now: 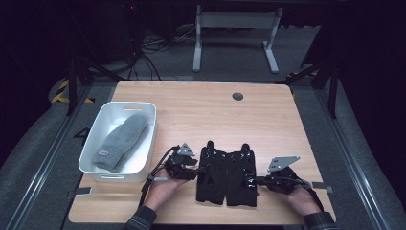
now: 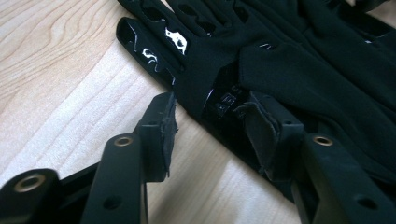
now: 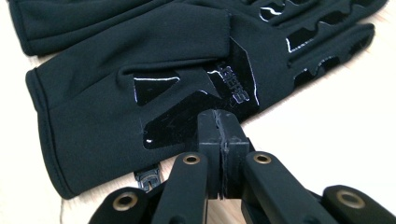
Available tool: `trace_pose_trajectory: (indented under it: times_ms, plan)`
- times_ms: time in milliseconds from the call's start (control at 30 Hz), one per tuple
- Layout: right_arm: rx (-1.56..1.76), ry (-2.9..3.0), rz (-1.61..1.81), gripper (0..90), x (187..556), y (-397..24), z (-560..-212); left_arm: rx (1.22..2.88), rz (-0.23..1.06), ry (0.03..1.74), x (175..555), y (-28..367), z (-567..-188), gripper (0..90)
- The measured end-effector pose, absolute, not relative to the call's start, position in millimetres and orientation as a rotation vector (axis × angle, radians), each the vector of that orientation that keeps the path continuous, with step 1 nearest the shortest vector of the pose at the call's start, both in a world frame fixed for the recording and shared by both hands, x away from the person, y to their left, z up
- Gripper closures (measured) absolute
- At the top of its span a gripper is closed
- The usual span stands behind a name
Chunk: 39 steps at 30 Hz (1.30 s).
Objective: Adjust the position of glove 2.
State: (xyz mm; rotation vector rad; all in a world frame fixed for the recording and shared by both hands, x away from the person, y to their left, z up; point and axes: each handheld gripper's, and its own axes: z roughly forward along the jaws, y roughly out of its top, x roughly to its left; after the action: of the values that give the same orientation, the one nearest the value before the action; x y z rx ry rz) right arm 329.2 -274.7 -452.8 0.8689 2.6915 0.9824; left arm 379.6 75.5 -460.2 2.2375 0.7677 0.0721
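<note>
The left gripper lies level, pointing right, its jaws partly open astride the left edge of the black gloves, pads not visibly pressing. The right gripper points left, jaws closed together at the right glove's edge; whether fabric is pinched I cannot tell. The gloves lie flat side by side at the table's near edge, fingers pointing far, cuffs near.

Pair of black fabric gloves laid side by side on the light wooden tabletop near its front edge, white plastic tub placed to their left, grey knitted mitten laid inside it.
</note>
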Motion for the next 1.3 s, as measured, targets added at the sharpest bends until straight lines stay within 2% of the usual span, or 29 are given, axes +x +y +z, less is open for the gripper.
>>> trace_pose_trajectory:
  times_ms: [300,433,900,1300]
  plan:
    - [0.858,2.695,0.985,90.0,329.2,-272.9,-452.9,2.27,0.097,0.771,379.8,65.9,-462.3,71.5]
    - [0.853,2.694,0.984,90.0,328.9,-272.4,-453.0,2.263,0.066,0.798,381.7,64.0,-461.2,83.9]
    - [0.828,2.706,1.007,90.0,330.0,-264.4,-453.5,2.133,-0.076,0.803,384.8,78.4,-433.4,85.7]
    - [0.784,2.723,1.027,90.0,340.0,-246.6,-453.9,2.087,-0.15,0.742,385.5,67.8,-410.7,85.6]
